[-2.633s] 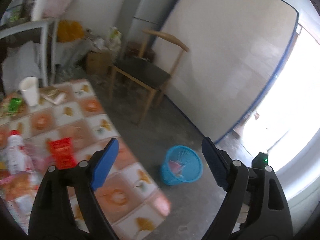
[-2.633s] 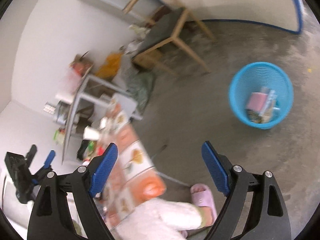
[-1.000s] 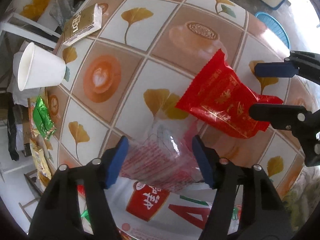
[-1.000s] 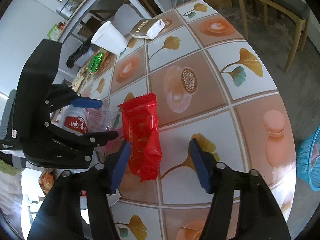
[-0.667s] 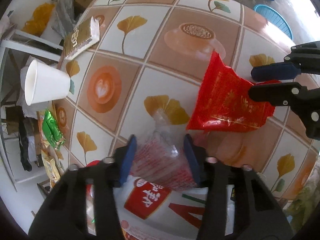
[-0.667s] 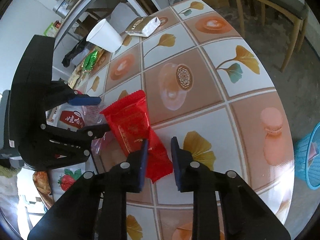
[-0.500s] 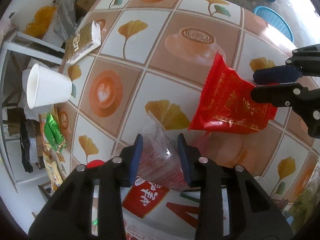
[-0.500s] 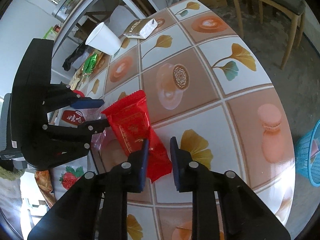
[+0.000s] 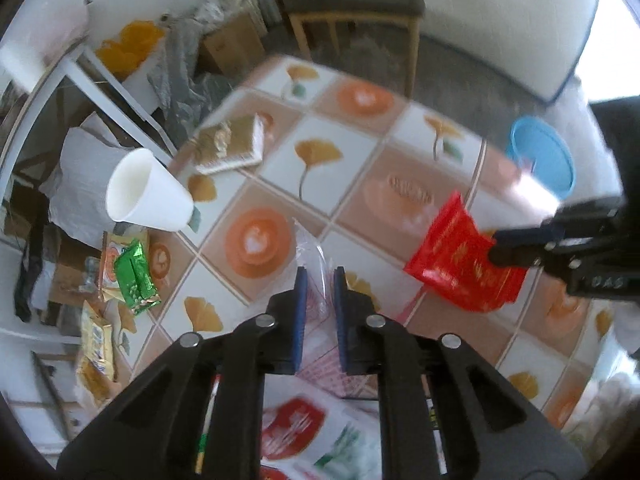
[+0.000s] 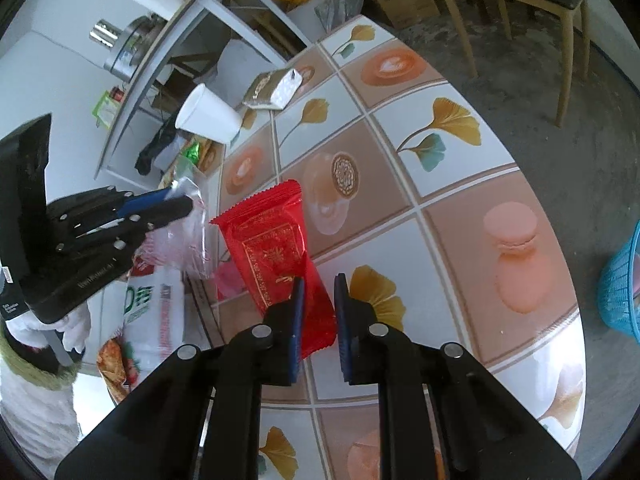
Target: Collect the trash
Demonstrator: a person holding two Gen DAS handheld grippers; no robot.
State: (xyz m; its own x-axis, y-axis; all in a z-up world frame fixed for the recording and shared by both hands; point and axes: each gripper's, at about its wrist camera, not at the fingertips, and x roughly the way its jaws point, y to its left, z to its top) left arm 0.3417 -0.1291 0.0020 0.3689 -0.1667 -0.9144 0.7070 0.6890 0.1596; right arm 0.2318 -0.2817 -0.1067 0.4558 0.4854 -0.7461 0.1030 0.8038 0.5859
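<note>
Your left gripper (image 9: 319,276): clenched on the clear plastic bag (image 9: 312,254). The jaws have just been closing and the crinkled film now sits pinched between the blue pads.
Your right gripper (image 10: 318,284): clamped on the red snack wrapper (image 10: 276,248), gripping its near end. These jaws have also just been closing, with the wrapper between them.
Clear plastic bag, where: the left wrist view shows only a thin strip of it between your fingers. The right wrist view shows the rest, a loose bulge hanging from your left gripper (image 10: 182,206) above the table (image 10: 440,184).
Red snack wrapper, where: from the right wrist it stretches away from your pads, over the patterned table. From the left wrist you see it side on, held in your right gripper (image 9: 494,248), its far end tilted upward.
Blue basket (image 9: 540,152): the left wrist view shows its whole round mouth on the floor beyond the table edge. The right wrist view catches only a slice of its mesh wall (image 10: 620,284) at the right border.
White paper cup (image 9: 144,196): lying on its side near the far left table edge, seen in both views.
Green packet (image 9: 134,276): clear in the left wrist view, just beside the cup; only a green glint in the other.
Flat gold packet (image 10: 274,88): on the table beyond the cup.
Large printed bag (image 10: 154,308): below your left gripper; the right wrist view shows it best.
</note>
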